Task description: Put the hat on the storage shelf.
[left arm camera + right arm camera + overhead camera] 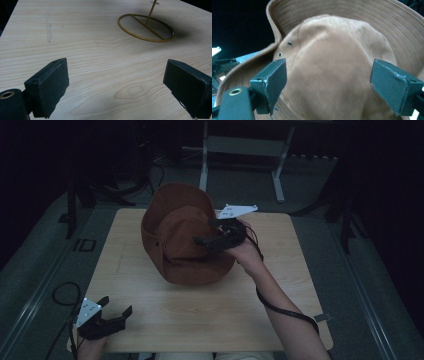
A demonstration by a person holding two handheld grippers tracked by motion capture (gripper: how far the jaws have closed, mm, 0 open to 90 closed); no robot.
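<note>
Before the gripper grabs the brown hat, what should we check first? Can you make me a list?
1. Right gripper jaws open wide: ok.
2. Brown wide-brimmed suede hat sits between those jaws: ok, its crown is centred between them.
3. Jaws already pinching the hat: not ok, gaps show on both sides.
4. Left gripper out of the way: ok, open near the front left corner of the light wooden table, holding nothing.
5. Gold wire ring stand is steady: cannot tell.
6. Hat sits properly on the stand: cannot tell, the hat hides it in the high view.
</note>
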